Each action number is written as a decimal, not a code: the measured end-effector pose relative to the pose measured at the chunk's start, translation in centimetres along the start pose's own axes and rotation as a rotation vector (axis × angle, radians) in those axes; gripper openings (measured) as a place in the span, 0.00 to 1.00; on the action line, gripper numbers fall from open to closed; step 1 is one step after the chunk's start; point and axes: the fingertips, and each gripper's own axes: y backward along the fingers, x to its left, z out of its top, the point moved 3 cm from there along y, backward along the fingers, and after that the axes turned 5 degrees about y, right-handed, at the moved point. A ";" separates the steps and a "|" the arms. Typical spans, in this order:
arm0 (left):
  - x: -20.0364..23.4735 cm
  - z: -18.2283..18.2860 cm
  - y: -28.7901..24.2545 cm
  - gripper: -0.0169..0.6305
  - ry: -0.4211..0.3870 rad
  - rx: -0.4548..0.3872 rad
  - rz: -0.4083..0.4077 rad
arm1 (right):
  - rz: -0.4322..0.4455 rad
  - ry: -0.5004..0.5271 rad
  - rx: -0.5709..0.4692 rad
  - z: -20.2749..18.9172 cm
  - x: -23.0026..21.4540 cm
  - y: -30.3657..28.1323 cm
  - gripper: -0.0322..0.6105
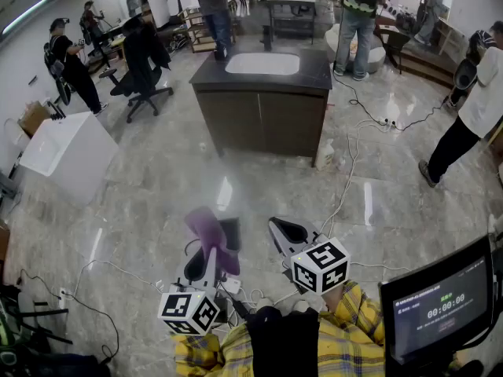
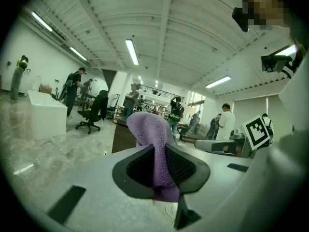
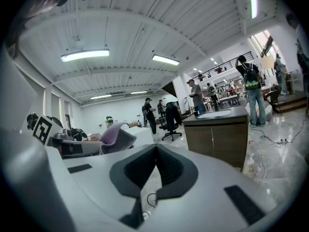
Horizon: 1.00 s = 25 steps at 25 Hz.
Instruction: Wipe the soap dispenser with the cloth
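**Holding the cloth, facing the sink cabinet**

Head view: the left gripper [image 1: 206,251] and the right gripper [image 1: 284,230] lie side by side at 6 o'clock, close together but apart, above a marbled floor [image 1: 157,187]. From them the sink cabinet [image 1: 259,120] stands at 12 o'clock, well apart, with a pale basin [image 1: 262,64] set in its dark top. A small dark upright thing [image 1: 267,38] stands at the basin's far left edge. A pale bottle [image 1: 324,154] stands on the floor at the cabinet's right front corner. Both are too small to tell which, if either, is the soap dispenser. Only this view shows the screen [image 1: 444,309] at 4 o'clock.

Left gripper view: only here is the grip plain. The jaws of the left gripper [image 2: 159,166] are closed on the cloth [image 2: 152,129], both pads pressing it. The cloth is purple and fleecy. It rises above the jaws in a rounded fold, and a short end hangs below them. The right gripper's marker cube [image 2: 256,132] shows at 3 o'clock.

Right gripper view: the jaws of the right gripper [image 3: 155,166] are fully together, with nothing between them. The cloth [image 3: 113,134] shows at 9 o'clock and the sink cabinet [image 3: 217,137] at 3 o'clock.
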 end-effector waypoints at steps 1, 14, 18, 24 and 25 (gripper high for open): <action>0.2 0.1 -0.2 0.12 0.004 0.003 -0.001 | 0.000 -0.002 0.003 0.1 0.0 -0.2 0.06; 4.1 0.9 -1.3 0.12 0.010 0.038 -0.032 | -0.033 -0.044 0.026 -0.6 0.8 -3.9 0.06; 5.5 1.2 -1.8 0.12 -0.013 0.060 -0.063 | -0.062 -0.051 0.023 -1.0 1.4 -5.4 0.06; 7.1 1.3 -3.0 0.12 -0.032 0.099 -0.112 | -0.097 -0.054 0.016 -1.1 1.8 -6.7 0.06; 7.0 1.3 -3.4 0.12 -0.033 0.102 -0.118 | -0.103 -0.057 0.014 -1.0 1.5 -6.8 0.06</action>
